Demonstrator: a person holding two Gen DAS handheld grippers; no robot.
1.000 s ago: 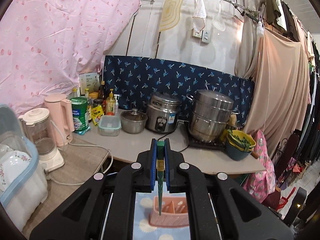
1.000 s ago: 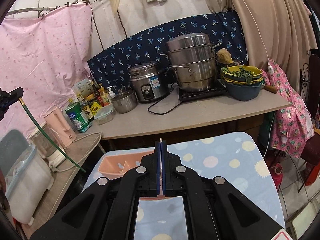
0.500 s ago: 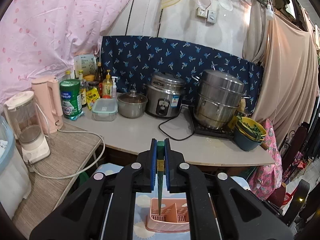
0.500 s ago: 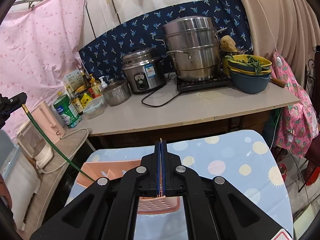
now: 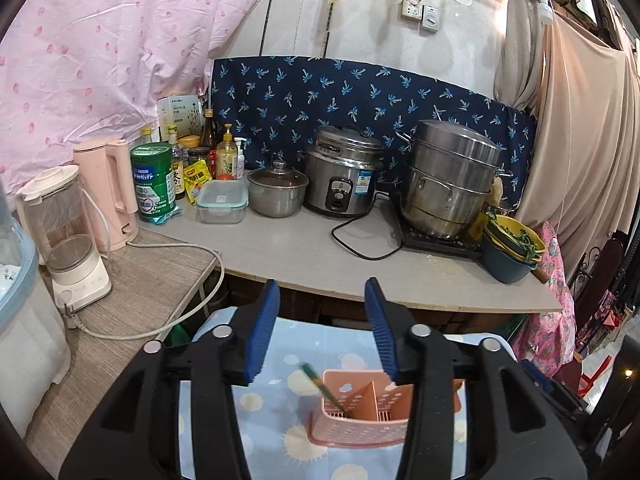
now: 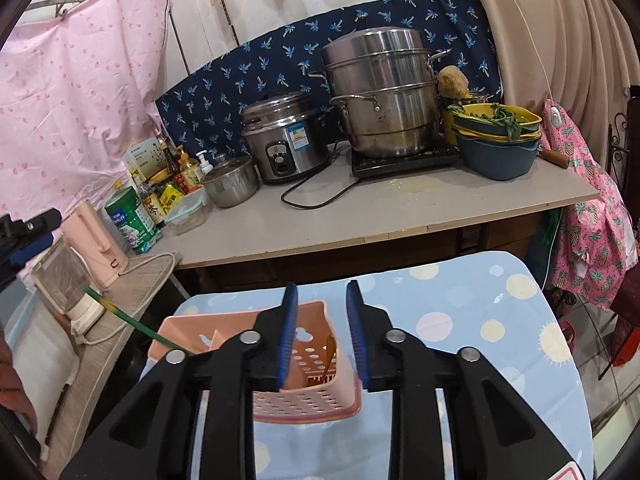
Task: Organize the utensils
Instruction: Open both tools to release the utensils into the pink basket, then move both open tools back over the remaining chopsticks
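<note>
A pink perforated utensil basket (image 5: 360, 420) stands on a blue spotted cloth (image 5: 280, 432), below my left gripper (image 5: 322, 304). A green chopstick (image 5: 324, 390) leans in its left compartment. My left gripper is open and empty above the basket. In the right wrist view the basket (image 6: 304, 396) sits just behind my right gripper (image 6: 322, 292), which is open and empty. The green chopstick (image 6: 128, 318) sticks out to the left of the basket. A brown utensil (image 6: 328, 354) stands inside it. The left gripper shows at the left edge (image 6: 24, 232).
A grey counter (image 5: 304, 256) behind holds a rice cooker (image 5: 344, 172), a steel steamer pot (image 5: 448, 176), a small lidded pot (image 5: 276, 192), bottles and a green tin (image 5: 152, 178). A pink kettle (image 5: 108, 196) and a blender (image 5: 68, 240) stand at left. Bowls of greens (image 6: 496, 140) sit at right.
My left gripper has opened and let go of the green chopstick, which now leans in the basket. My right gripper has opened too. Both views have tipped down toward the basket.
</note>
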